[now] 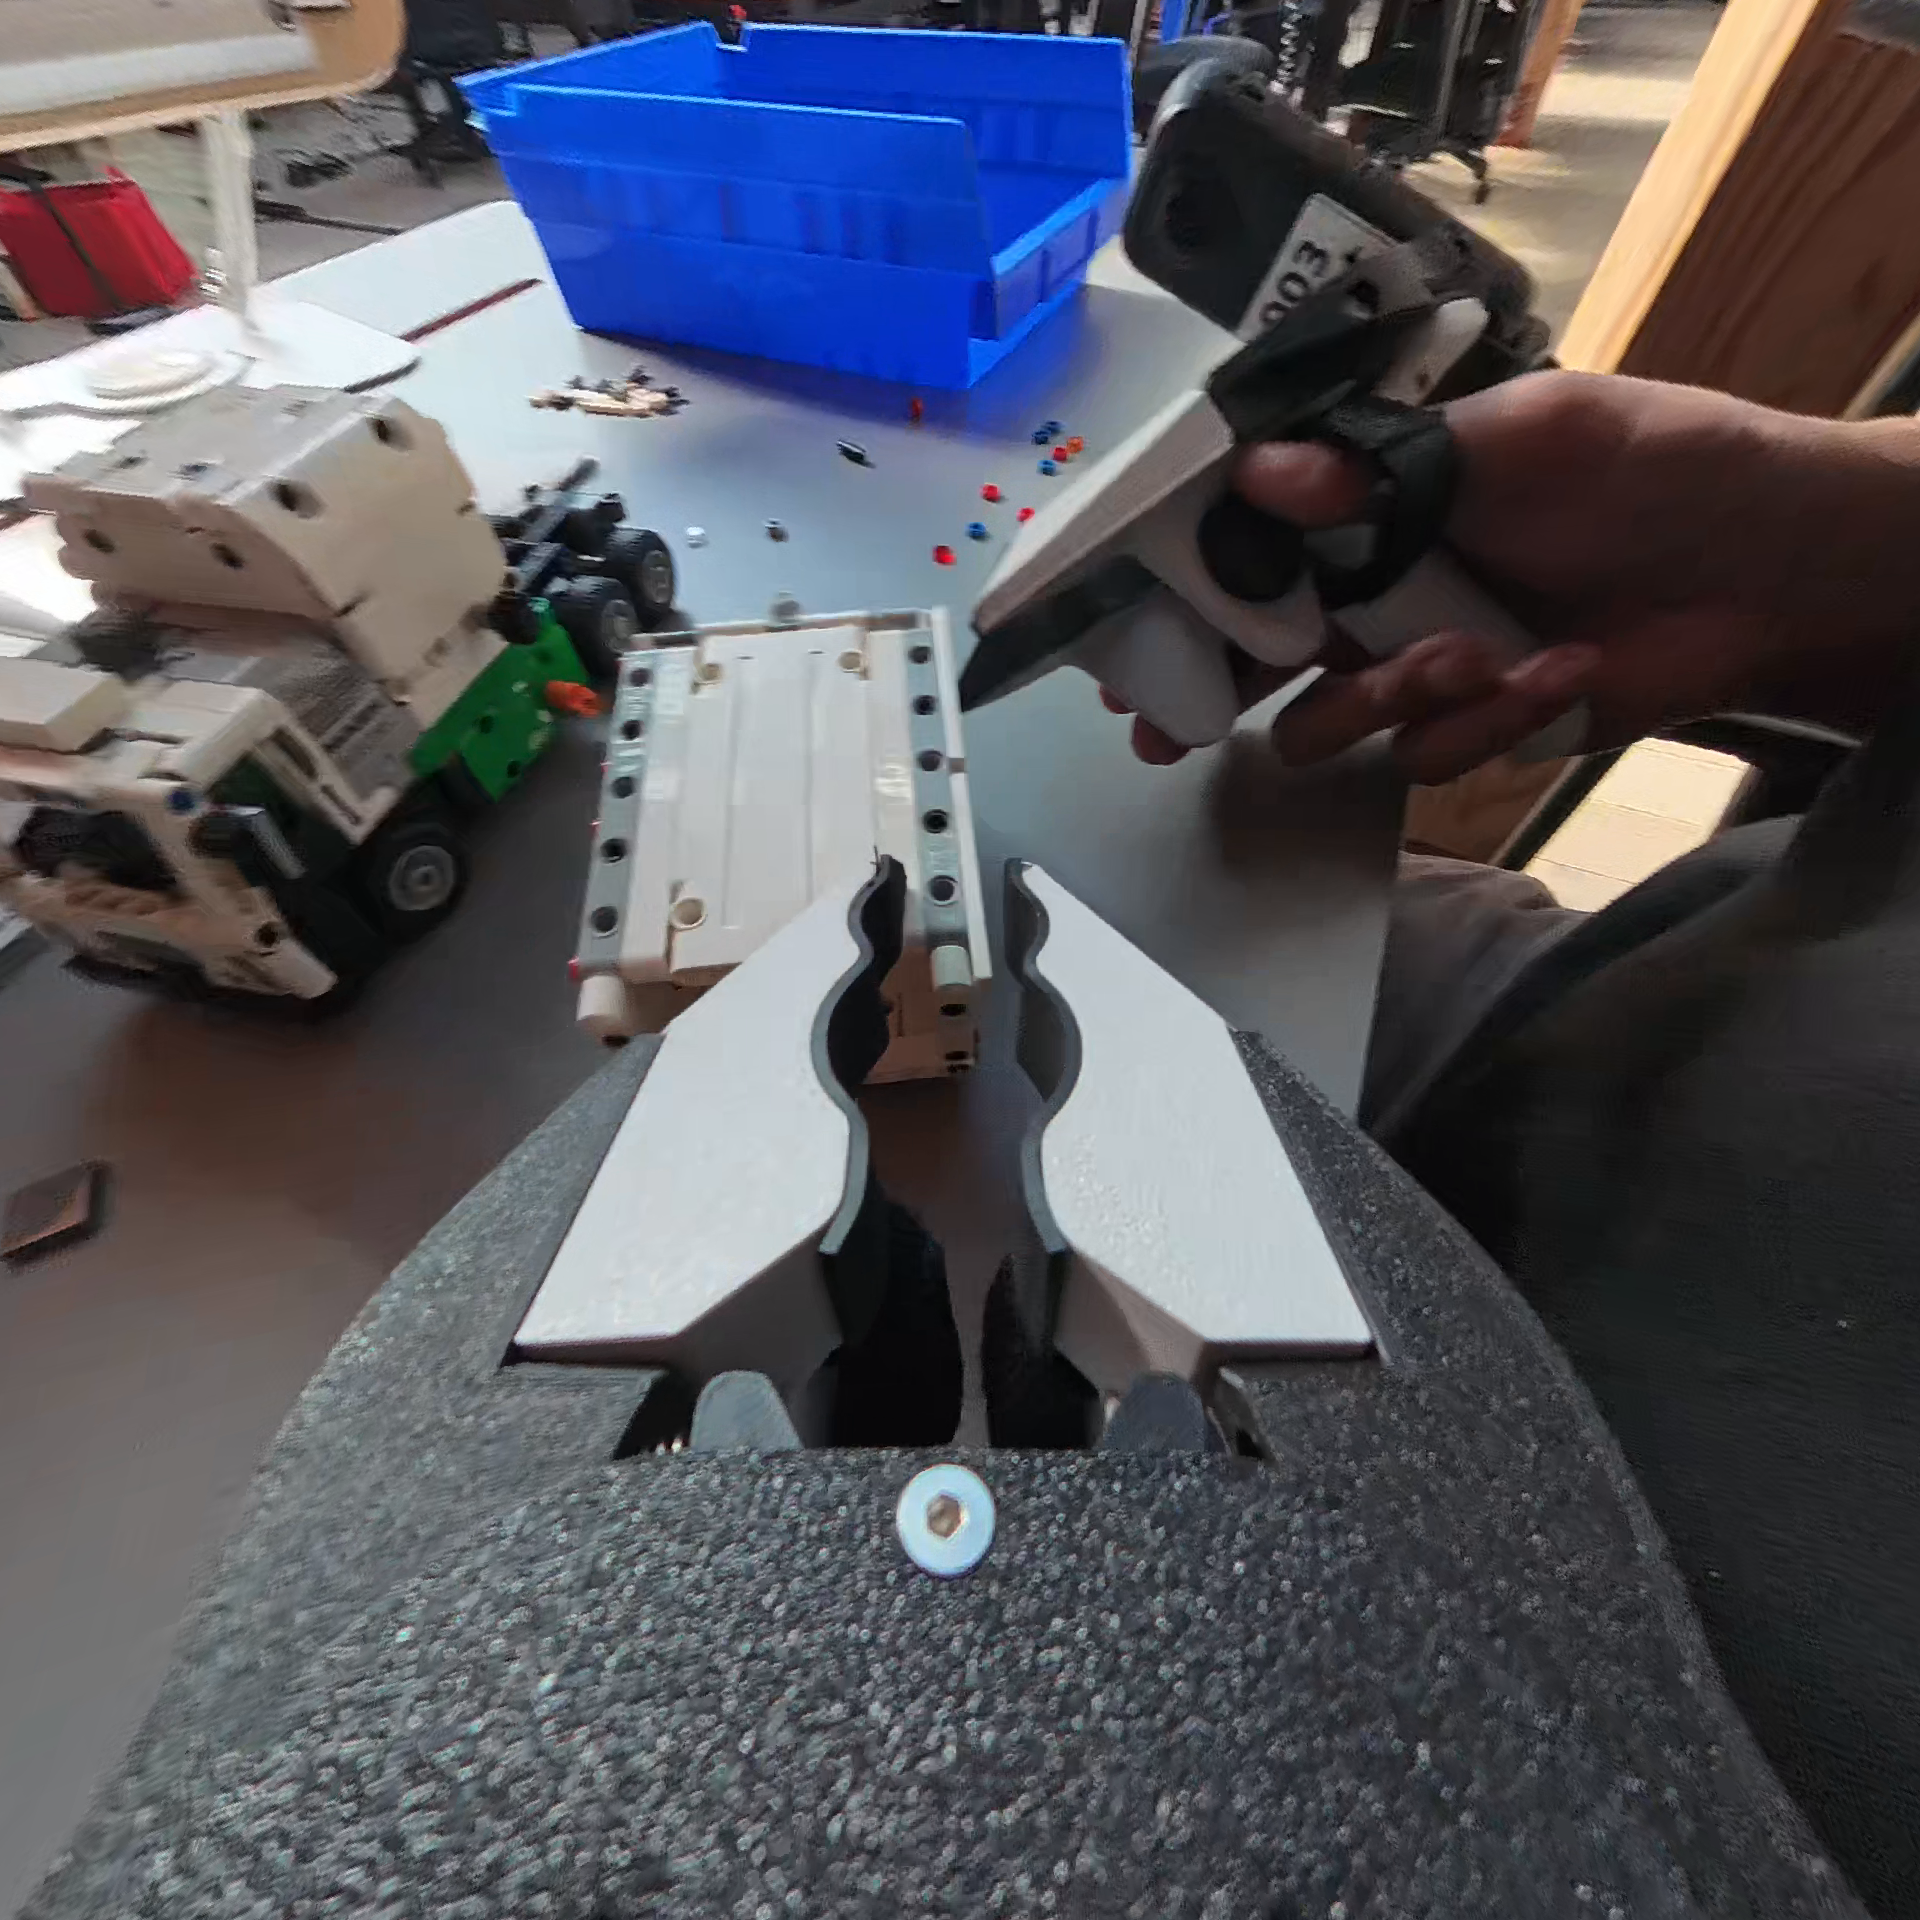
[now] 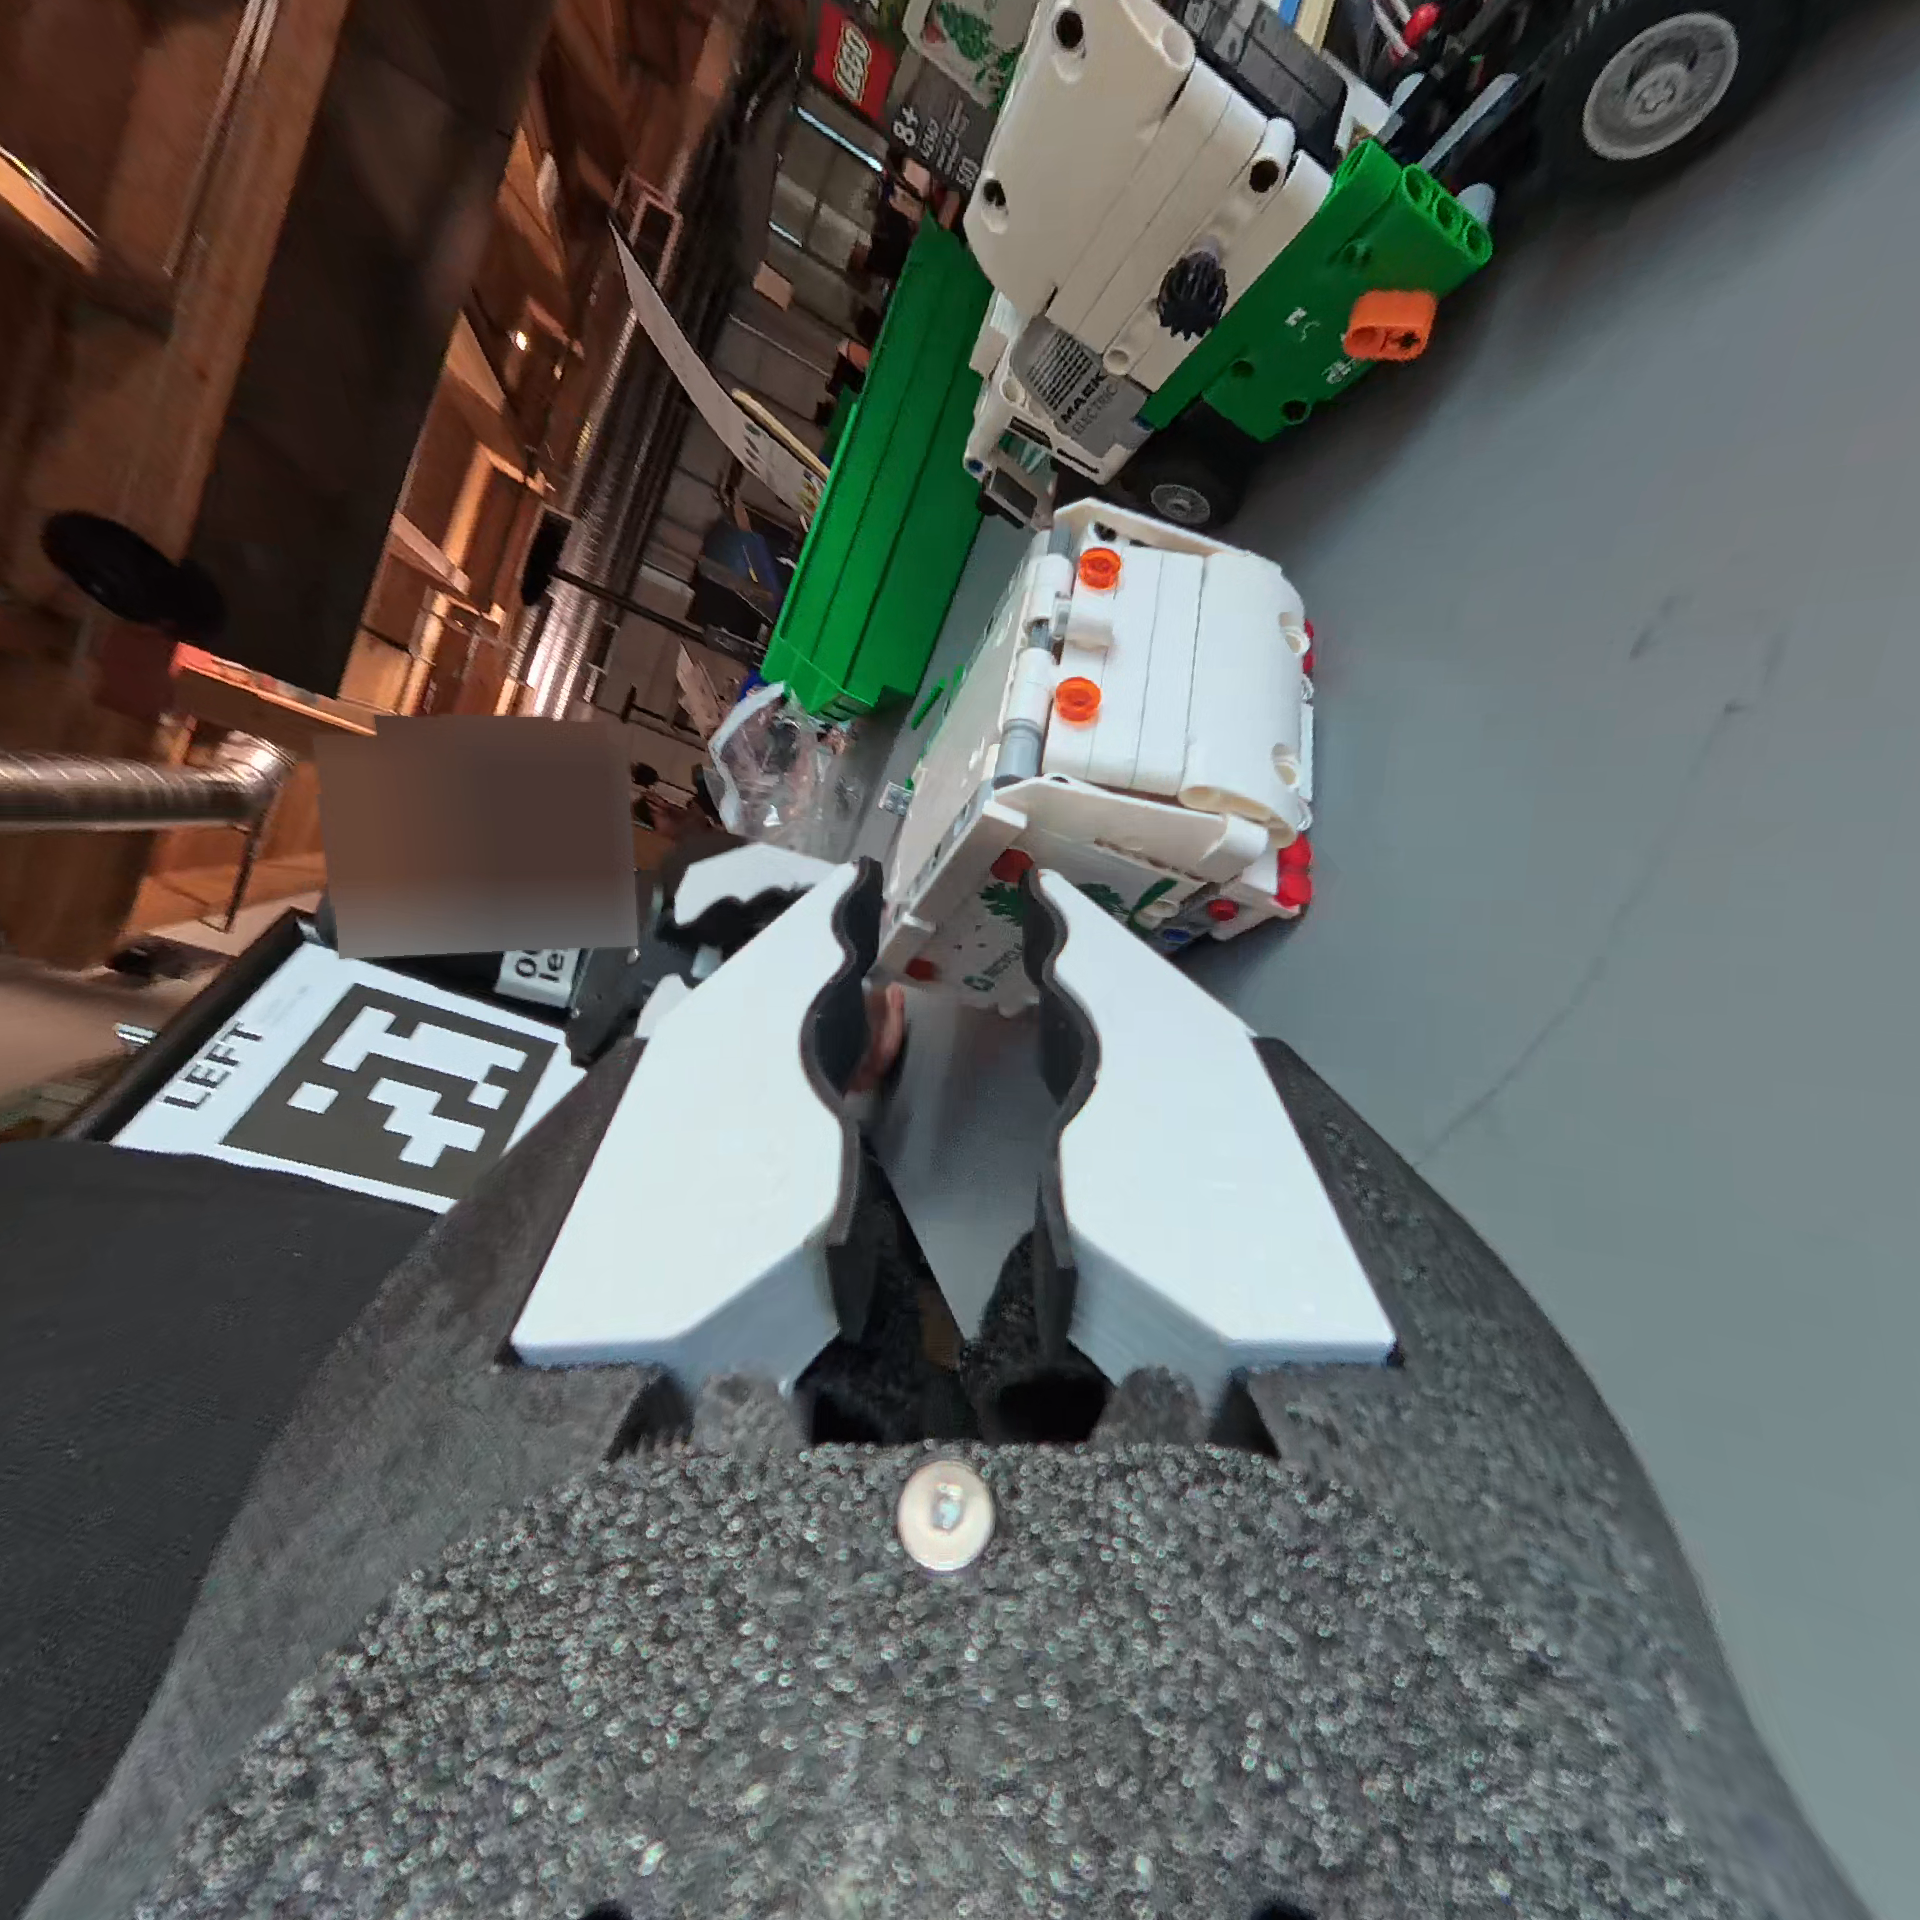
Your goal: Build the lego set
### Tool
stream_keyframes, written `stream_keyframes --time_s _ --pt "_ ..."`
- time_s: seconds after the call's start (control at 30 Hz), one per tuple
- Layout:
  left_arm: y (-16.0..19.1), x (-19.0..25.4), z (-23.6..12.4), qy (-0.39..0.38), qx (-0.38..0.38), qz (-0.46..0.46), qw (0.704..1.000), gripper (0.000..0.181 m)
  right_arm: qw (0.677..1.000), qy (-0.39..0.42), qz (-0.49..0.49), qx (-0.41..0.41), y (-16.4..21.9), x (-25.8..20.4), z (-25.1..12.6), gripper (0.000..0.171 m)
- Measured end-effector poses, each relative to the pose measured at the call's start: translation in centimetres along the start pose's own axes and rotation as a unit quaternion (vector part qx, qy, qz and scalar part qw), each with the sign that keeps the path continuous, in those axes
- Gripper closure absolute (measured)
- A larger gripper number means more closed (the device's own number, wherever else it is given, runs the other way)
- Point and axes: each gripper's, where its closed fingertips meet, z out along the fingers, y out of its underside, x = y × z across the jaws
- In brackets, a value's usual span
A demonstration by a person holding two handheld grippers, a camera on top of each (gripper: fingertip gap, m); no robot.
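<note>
A white lego container body point(image 1: 774, 790) with grey holed side beams lies on the grey table point(image 1: 312, 1122), beside a white and green lego truck point(image 1: 260, 748). My left gripper point(image 1: 953, 883) is open, its jaws either side of the body's near right corner; whether they touch it is unclear. My right gripper point(image 1: 971, 686), held by a hand, points its tip at the body's far right edge. In the right wrist view the right gripper point(image 2: 954, 881) is open just short of the body's point(image 2: 1143, 707) end with red and orange studs. The truck point(image 2: 1195, 260) stands beyond.
A blue bin point(image 1: 810, 208) stands at the back of the table. Small red, blue and black pieces point(image 1: 1039, 468) lie scattered before it. A dark square tile point(image 1: 52, 1210) lies at the left. A long green lego part point(image 2: 883, 499) and a plastic bag point(image 2: 779, 748) lie beyond the body.
</note>
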Motion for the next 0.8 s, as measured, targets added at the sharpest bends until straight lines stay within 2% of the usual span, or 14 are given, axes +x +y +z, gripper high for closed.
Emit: stream_keyframes --time_s 0.07,0.13,0.27,0.33,0.43,0.67,0.7,0.8 --pt "-0.2 1.9 0.5 0.041 -0.003 -0.007 0.999 0.143 1.0 -0.007 0.023 0.005 0.1 0.0 0.2 0.146" --pt "-0.3 2.6 0.5 0.07 -0.009 -0.012 0.997 0.137 0.999 -0.01 0.039 0.004 0.3 0.0 0.5 0.148" --pt "-0.3 -2.7 -0.4 -0.004 -0.026 -0.007 1.0 0.1 0.999 0.013 0.032 -0.007 1.2 0.4 1.2 0.151" --pt "-0.2 -3.8 -0.2 -0.001 -0.038 -0.021 0.999 0.087 0.999 0.016 0.035 -0.005 1.1 0.4 1.4 0.151" --pt "0.9 -2.3 1.1 0.046 -0.079 -0.033 0.995 0.089 0.999 0.017 0.041 0.015 0.2 0.6 1.0 0.152" --pt "0.6 0.8 1.6 0.076 -0.094 -0.065 0.991 0.09 0.998 0.048 0.02 0.045 -2.8 2.1 -0.8 0.152" --pt "0.4 0.8 1.6 0.081 -0.091 -0.075 0.99 0.086 0.998 0.047 0.022 0.043 -3.1 2.4 -0.9 0.152" --pt "-1.3 -1.6 1.7 0.065 -0.054 -0.057 0.995 0.09 0.998 0.032 0.041 0.034 -3.9 2.8 -0.9 0.152"
